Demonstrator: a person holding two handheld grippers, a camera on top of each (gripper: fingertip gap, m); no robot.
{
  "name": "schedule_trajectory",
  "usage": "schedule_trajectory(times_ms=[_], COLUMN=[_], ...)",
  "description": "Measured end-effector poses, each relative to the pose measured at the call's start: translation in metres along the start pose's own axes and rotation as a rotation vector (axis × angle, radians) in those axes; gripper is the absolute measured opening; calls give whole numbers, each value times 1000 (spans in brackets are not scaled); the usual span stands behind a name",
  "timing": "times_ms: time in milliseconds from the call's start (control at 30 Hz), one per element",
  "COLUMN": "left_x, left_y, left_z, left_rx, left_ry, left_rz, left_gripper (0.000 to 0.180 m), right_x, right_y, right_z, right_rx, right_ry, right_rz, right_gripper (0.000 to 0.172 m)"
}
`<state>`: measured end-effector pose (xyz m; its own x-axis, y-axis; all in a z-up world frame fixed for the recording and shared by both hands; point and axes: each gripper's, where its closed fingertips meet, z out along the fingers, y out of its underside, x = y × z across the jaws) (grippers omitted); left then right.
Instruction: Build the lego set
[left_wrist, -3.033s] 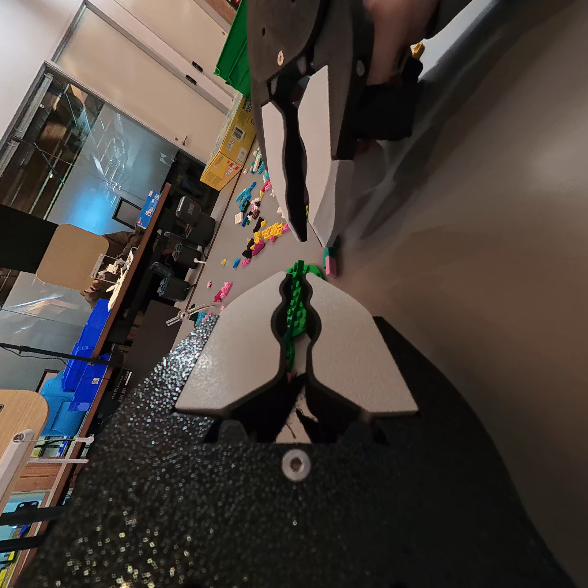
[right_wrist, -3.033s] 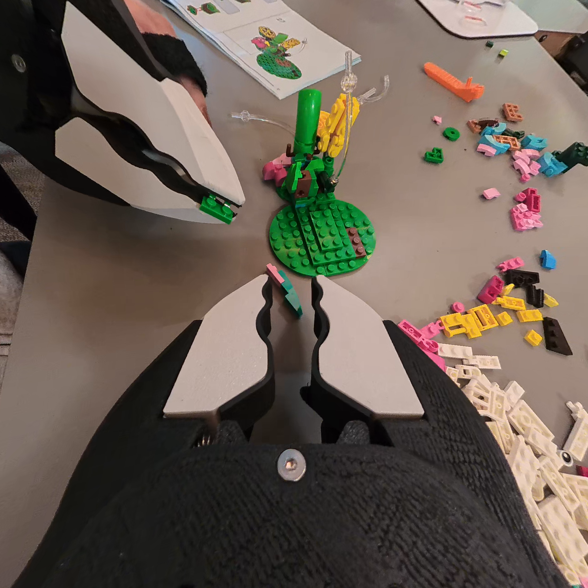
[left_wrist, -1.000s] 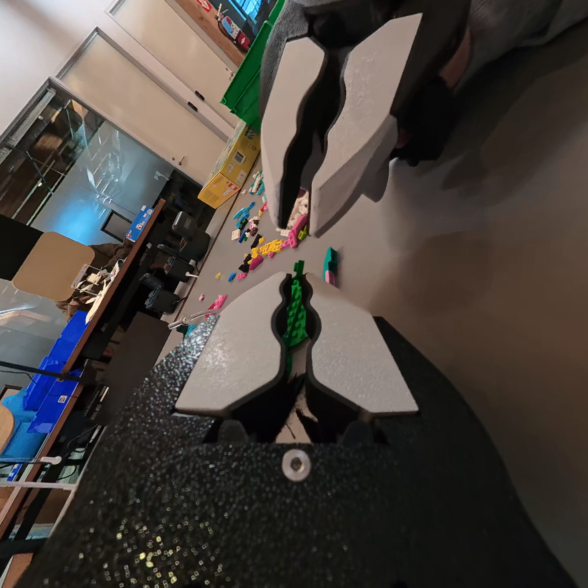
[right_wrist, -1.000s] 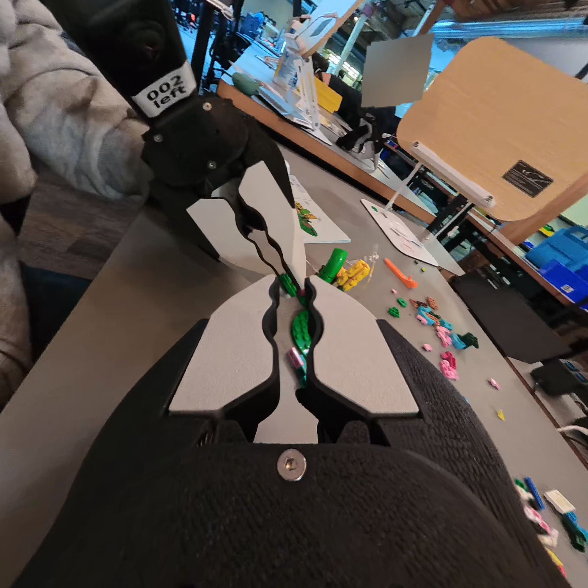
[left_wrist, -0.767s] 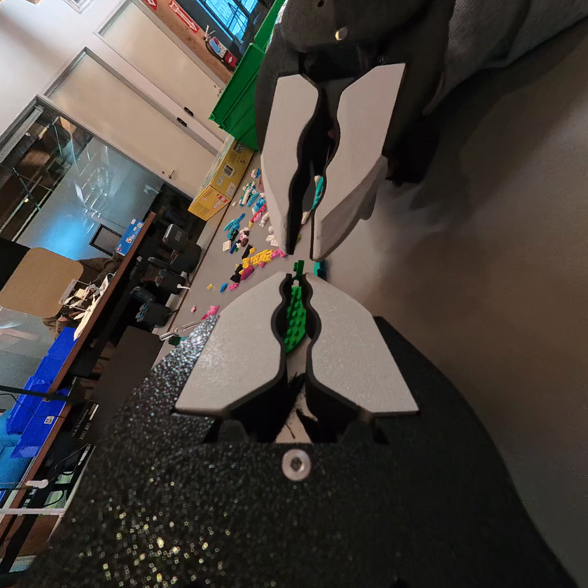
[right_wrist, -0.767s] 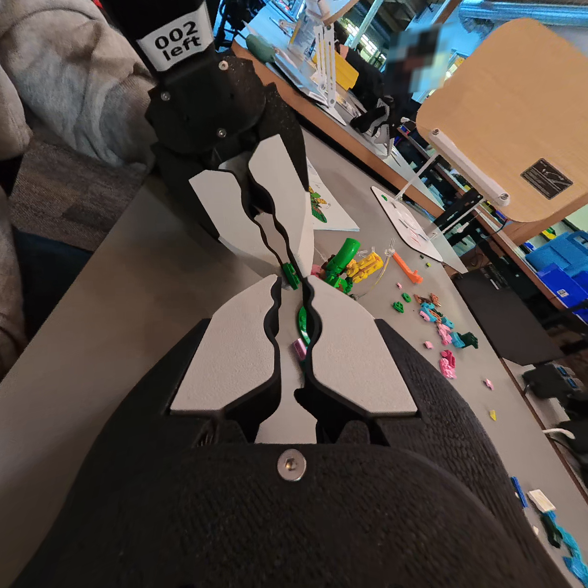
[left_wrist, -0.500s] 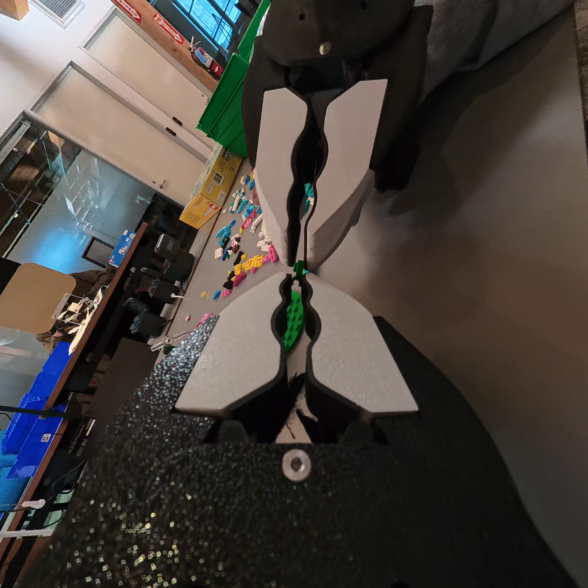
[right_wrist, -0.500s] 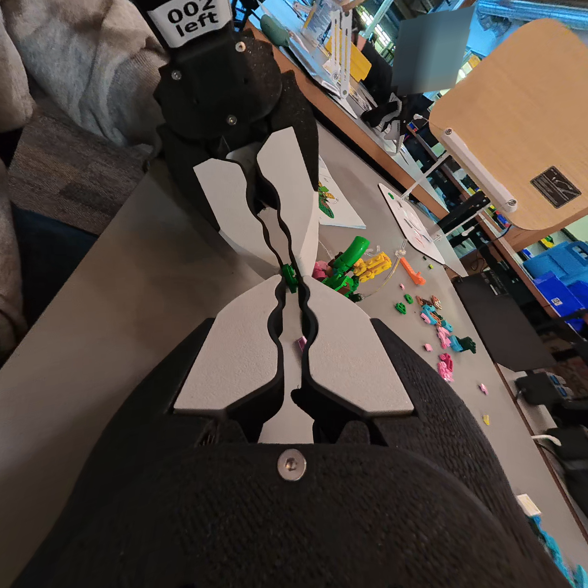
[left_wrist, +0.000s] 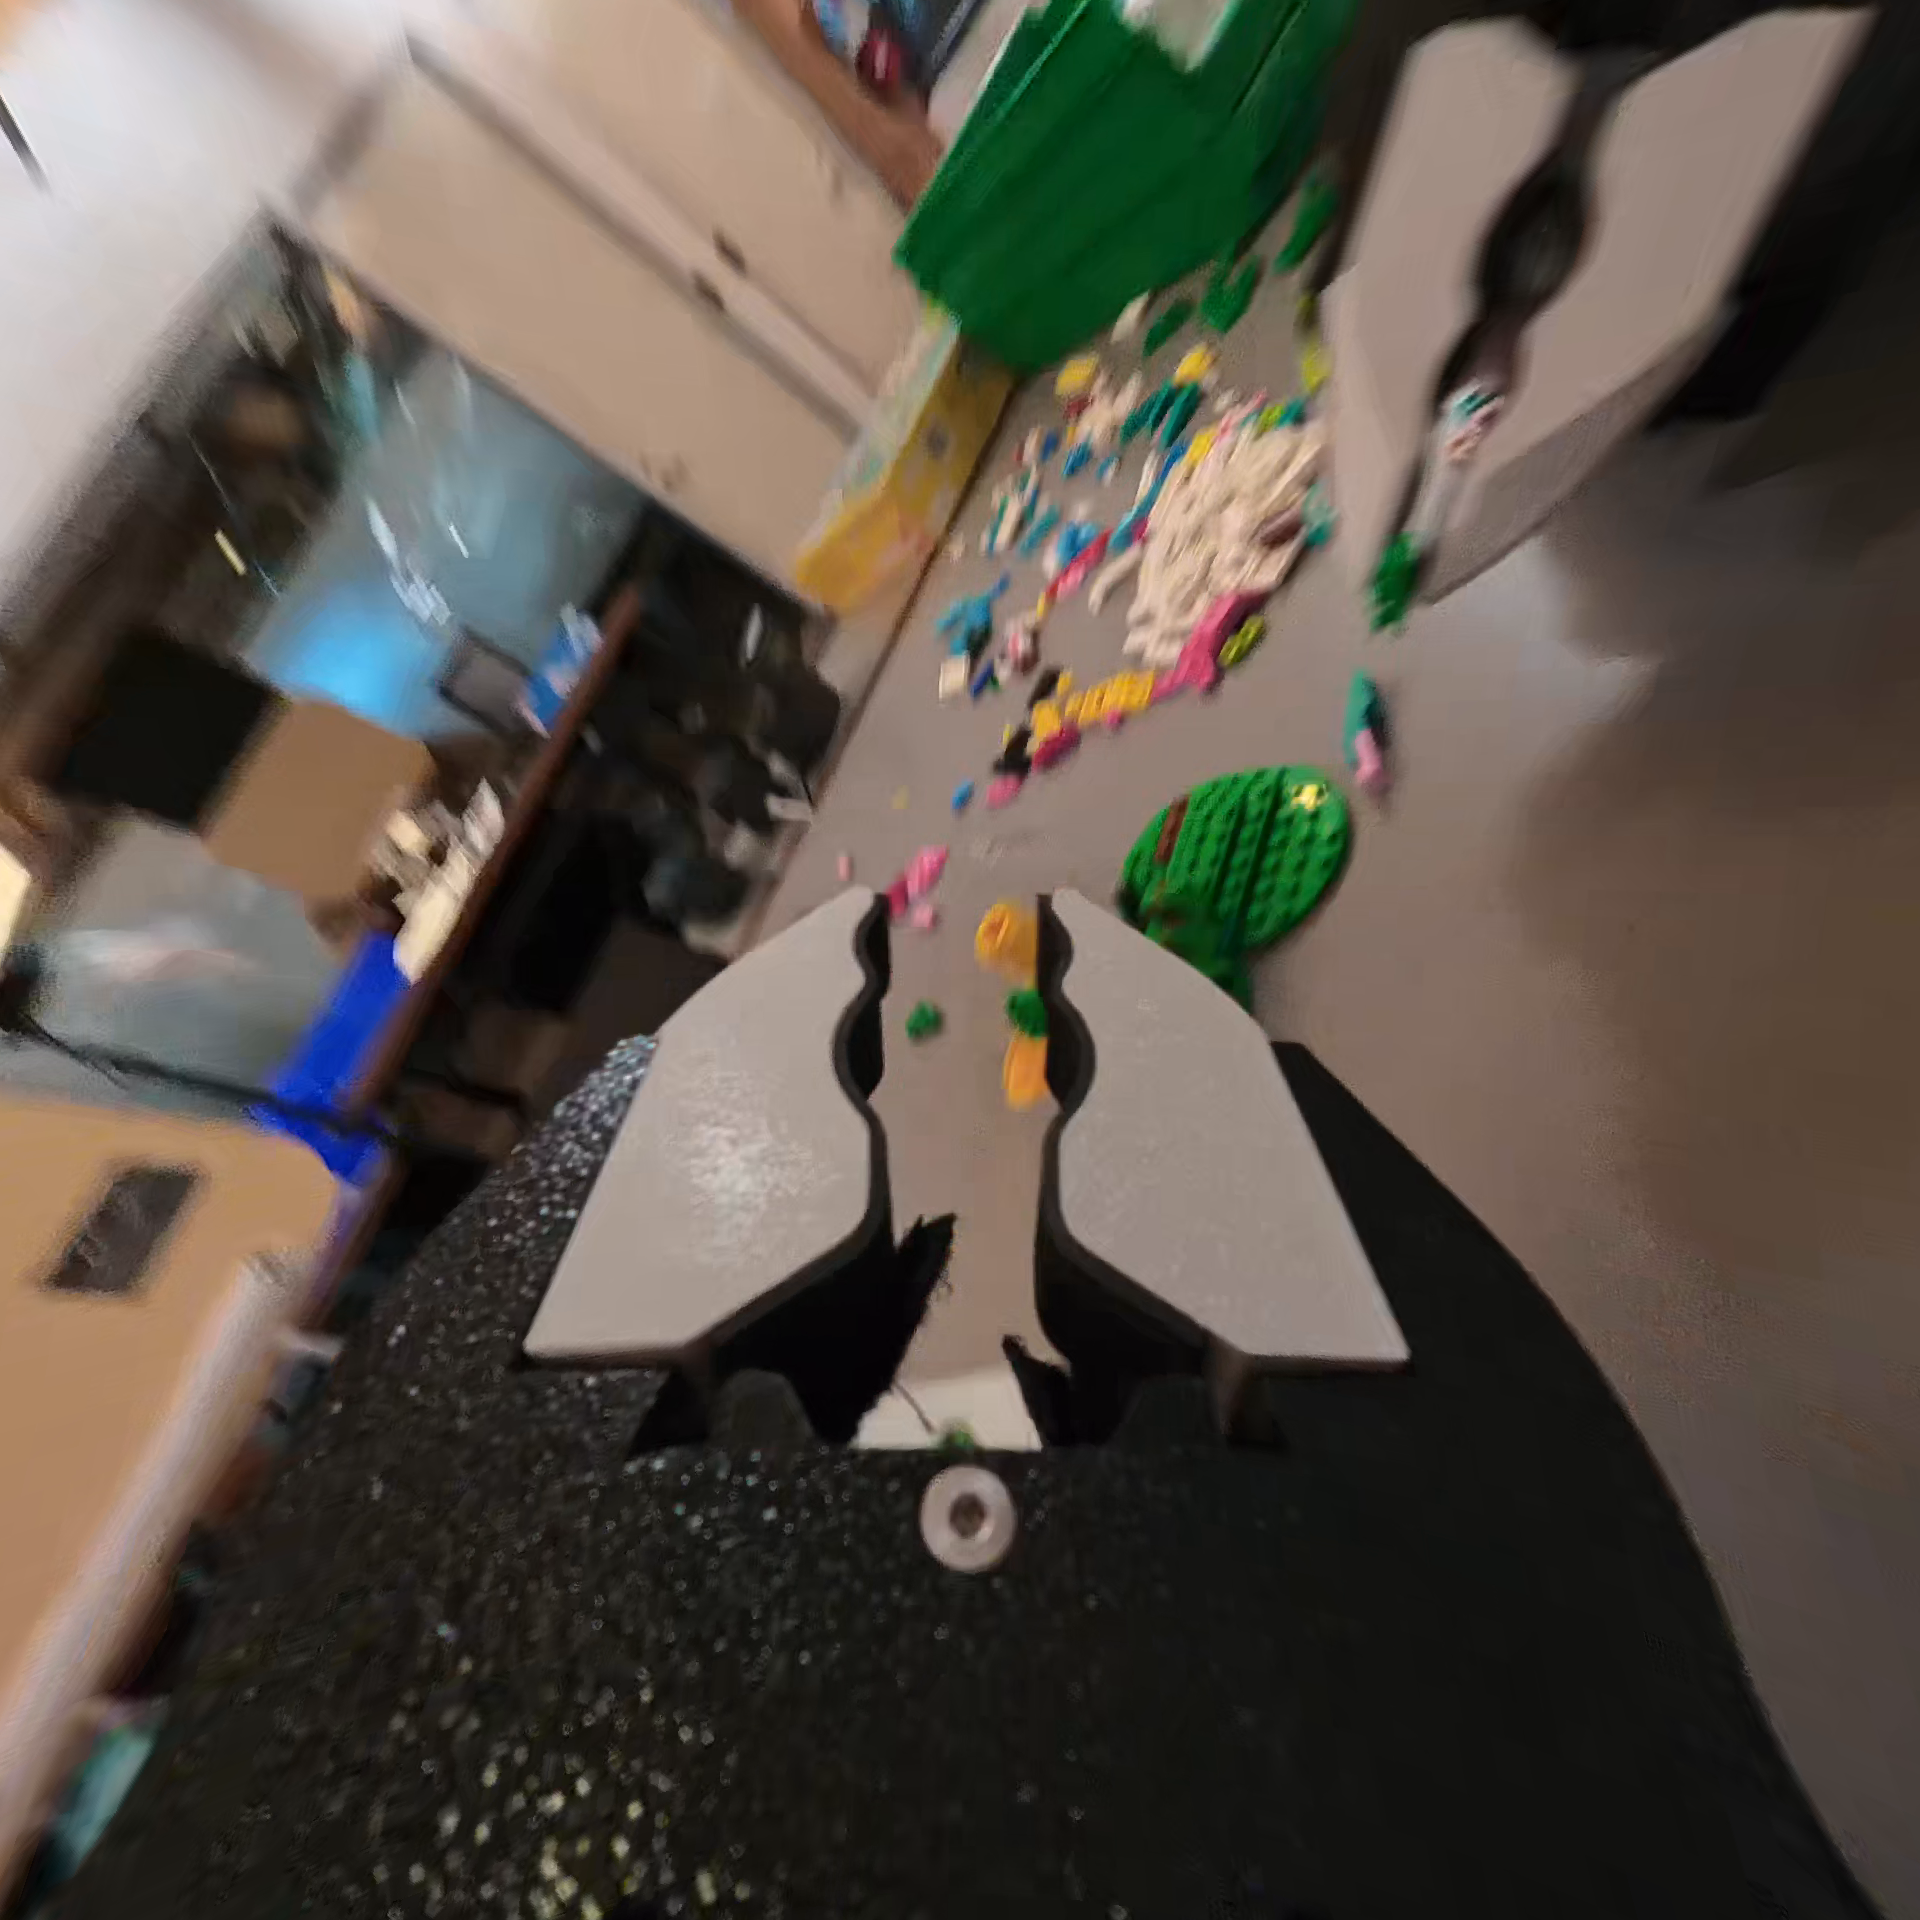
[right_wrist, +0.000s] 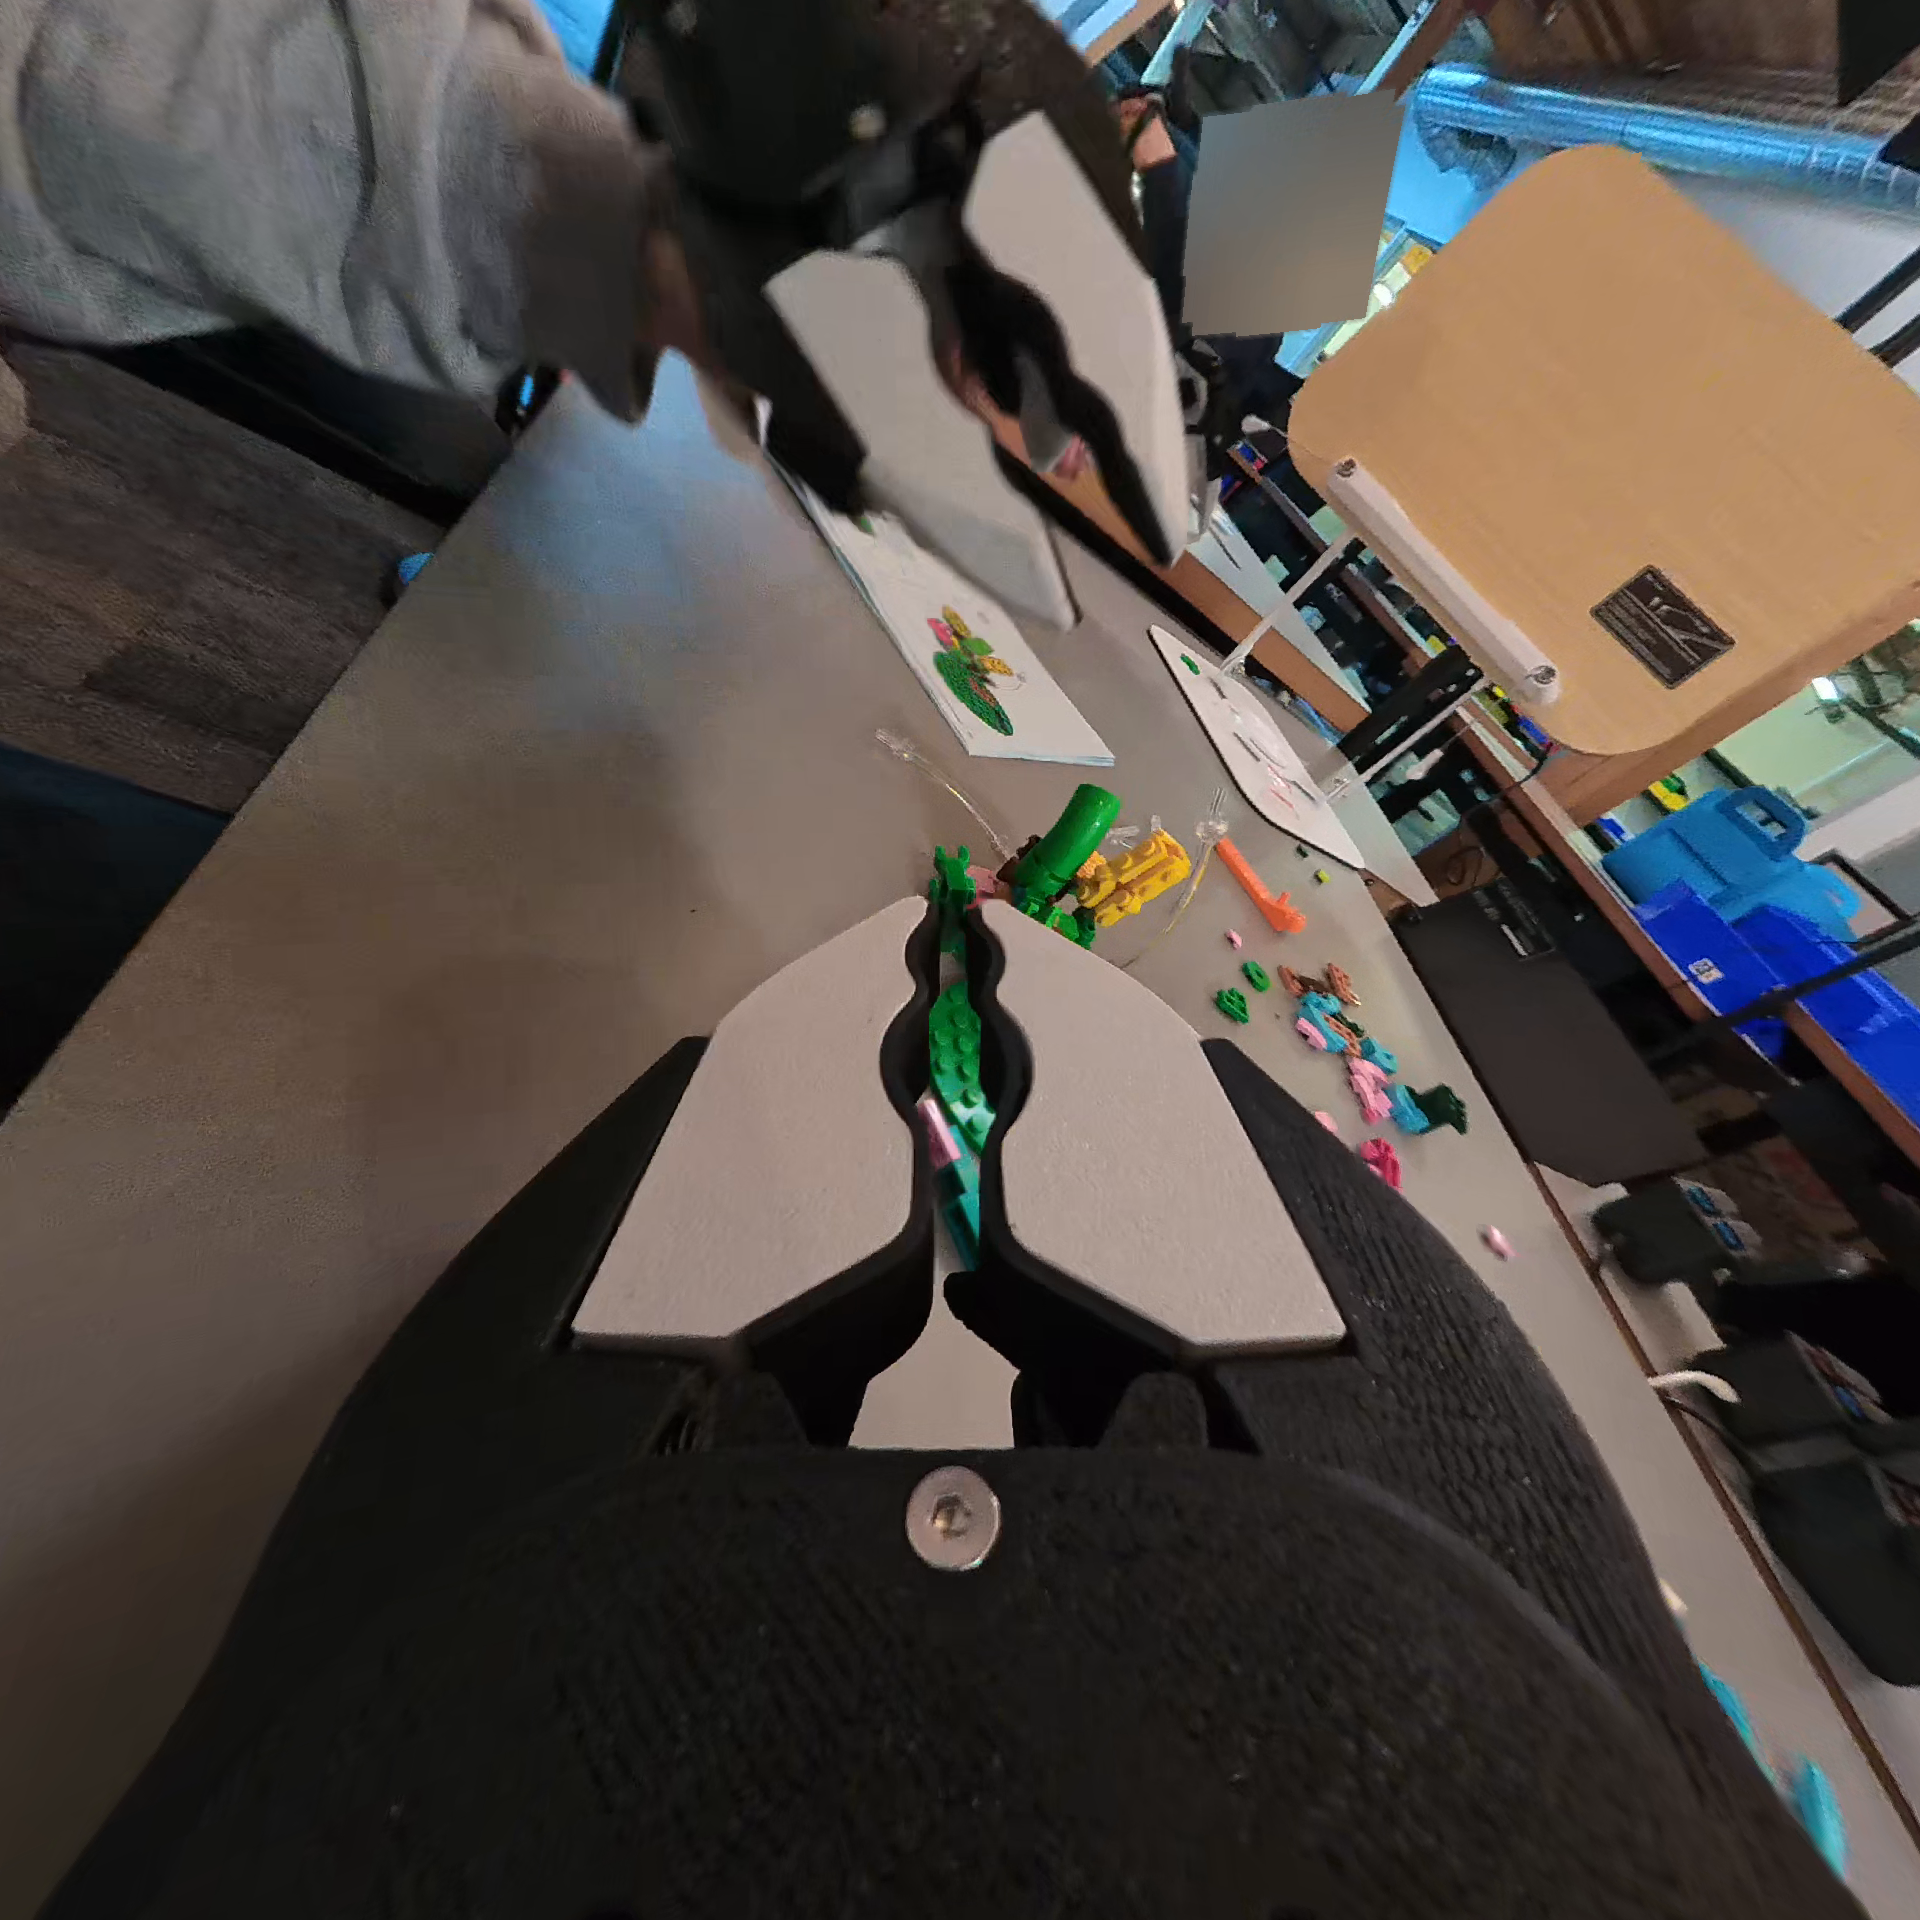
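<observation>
right gripper (right_wrist: 954, 914) | we're pinching a green brick piece (right_wrist: 948, 894), poking past the tips | left gripper (left_wrist: 961, 920) | we're holding it open, bare, above table (left_wrist: 1662, 1039)

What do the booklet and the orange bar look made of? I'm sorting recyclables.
The booklet looks like printed paper: thin, flat, stacked page edges. The orange bar looks like moulded plastic, evenly coloured with a slight sheen, though small in view.

black plate (right_wrist: 1660, 625) on wooden board, markings seemingly unreadable, no legible text
</observation>
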<state>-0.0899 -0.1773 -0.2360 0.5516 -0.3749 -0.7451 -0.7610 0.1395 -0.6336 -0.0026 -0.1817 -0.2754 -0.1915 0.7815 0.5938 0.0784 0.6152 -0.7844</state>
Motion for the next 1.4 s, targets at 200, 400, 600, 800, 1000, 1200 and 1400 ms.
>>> schedule_trajectory(times_ms=[200,400,600,800,1000,1200,1400], left_x=[-41,-56,-52,-54,-58,-58,-59], left_y=[69,95,97,97,88,86,88], left_z=[-33,-52,-50,-54,-58,-60,-61], left_rx=[-189,-314,-314,-341,-318,-325,-332], left_ry=[66,10,33,9,-13,-15,-15], left_rz=[-414,-397,-460,-414,-401,-395,-405], left_gripper=[47,47,47,45,40,39,39], right_x=[1,2,2,-3,-8,-11,-12], right_y=[24,54,63,66,74,75,79], right_z=[5,1,-2,-14,-23,-24,-28], right_rx=[-188,-492,-601,-688,-737,-754,-775], right_ry=[13,-73,-168,-248,-273,-273,-294], right_rz=[-166,-460,-554,-608,-605,-591,-555], right_gripper=[2,3,3,3,3,4,5])
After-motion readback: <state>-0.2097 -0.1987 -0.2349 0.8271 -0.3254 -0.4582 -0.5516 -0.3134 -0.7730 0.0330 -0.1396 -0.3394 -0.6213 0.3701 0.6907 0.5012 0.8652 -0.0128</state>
